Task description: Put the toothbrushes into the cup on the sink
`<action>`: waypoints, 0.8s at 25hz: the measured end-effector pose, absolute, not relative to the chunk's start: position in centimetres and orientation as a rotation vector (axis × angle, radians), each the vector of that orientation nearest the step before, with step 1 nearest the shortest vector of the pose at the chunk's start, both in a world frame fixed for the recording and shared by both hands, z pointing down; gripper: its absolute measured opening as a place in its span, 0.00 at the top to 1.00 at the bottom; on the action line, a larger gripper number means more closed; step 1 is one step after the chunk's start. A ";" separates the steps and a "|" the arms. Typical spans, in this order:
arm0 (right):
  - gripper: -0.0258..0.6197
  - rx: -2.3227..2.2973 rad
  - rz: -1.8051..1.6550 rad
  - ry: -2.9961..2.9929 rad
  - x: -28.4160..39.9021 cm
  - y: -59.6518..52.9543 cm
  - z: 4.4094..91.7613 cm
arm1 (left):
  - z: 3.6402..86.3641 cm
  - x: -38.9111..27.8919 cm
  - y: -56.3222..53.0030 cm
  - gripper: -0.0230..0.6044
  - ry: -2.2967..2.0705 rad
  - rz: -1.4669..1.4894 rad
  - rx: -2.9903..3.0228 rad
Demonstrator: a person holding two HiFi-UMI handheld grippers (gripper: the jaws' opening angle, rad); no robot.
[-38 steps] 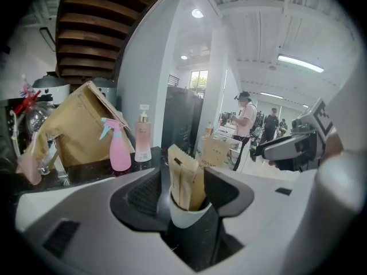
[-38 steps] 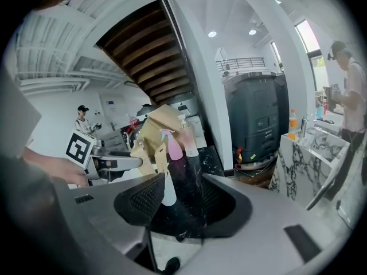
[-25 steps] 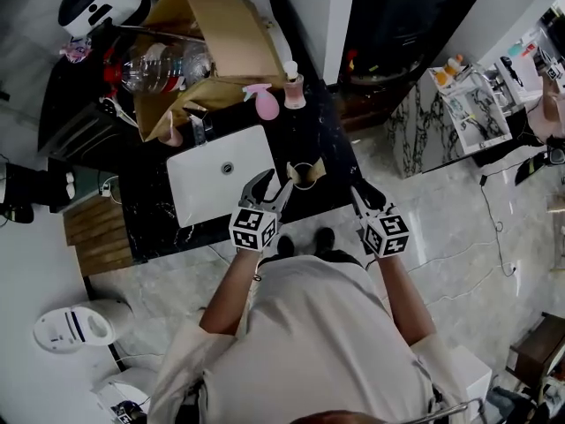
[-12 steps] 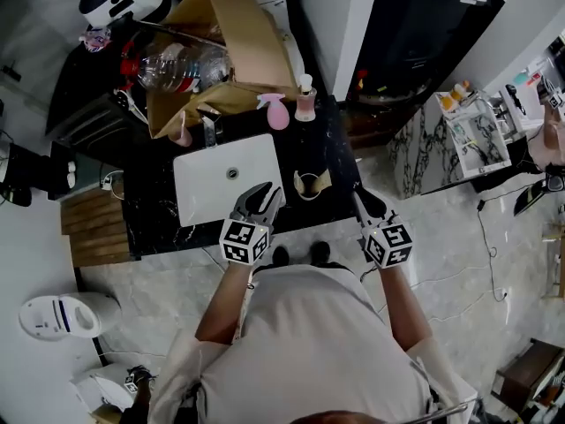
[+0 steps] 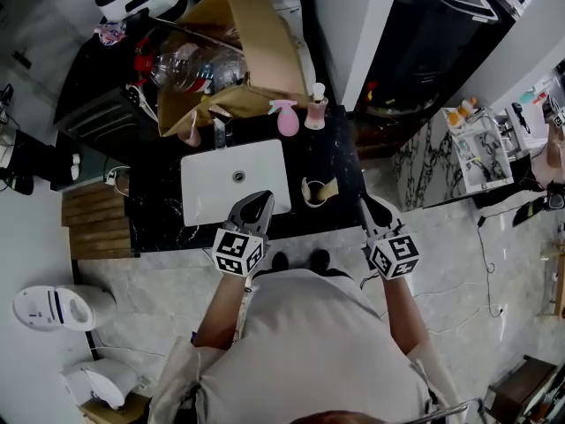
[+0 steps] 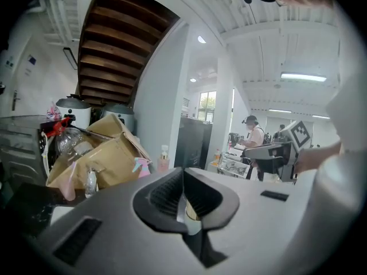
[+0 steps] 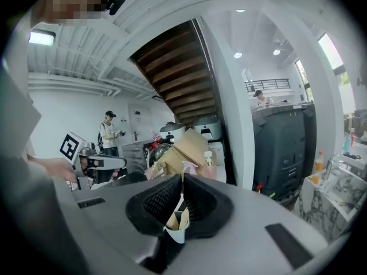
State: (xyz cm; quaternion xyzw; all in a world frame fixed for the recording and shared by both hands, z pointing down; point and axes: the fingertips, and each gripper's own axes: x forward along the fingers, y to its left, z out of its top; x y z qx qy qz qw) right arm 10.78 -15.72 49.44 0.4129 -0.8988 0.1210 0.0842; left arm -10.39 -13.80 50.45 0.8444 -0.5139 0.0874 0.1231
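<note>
Beside sink (image 5: 205,184) on dark counter (image 5: 340,159): white cup (image 5: 320,191), tan toothbrushes (image 7: 176,219) inside; left claw (image 5: 256,204), right claw (image 5: 365,208) just clenched, both empty.

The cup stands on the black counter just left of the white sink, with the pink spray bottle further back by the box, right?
No: the head view shows the cup right of the sink. The counter is black, and the spray bottle is further back by the box.

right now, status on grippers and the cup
Left gripper and right gripper just closed, both shut, nothing held. Cup on counter beside basin, tan sticks in it, likely toothbrushes. Nothing in the way.
</note>
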 end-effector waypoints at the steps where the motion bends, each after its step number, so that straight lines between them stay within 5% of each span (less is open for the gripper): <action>1: 0.90 1.229 0.349 -2.686 10.7 -15.7 49.2 | 50.2 -10.5 -13.7 0.94 -1.502 0.252 2.467; 20: 0.91 1.209 0.299 -2.705 9.9 -15.9 48.2 | 49.8 -10.4 -13.7 0.95 -1.475 0.224 2.484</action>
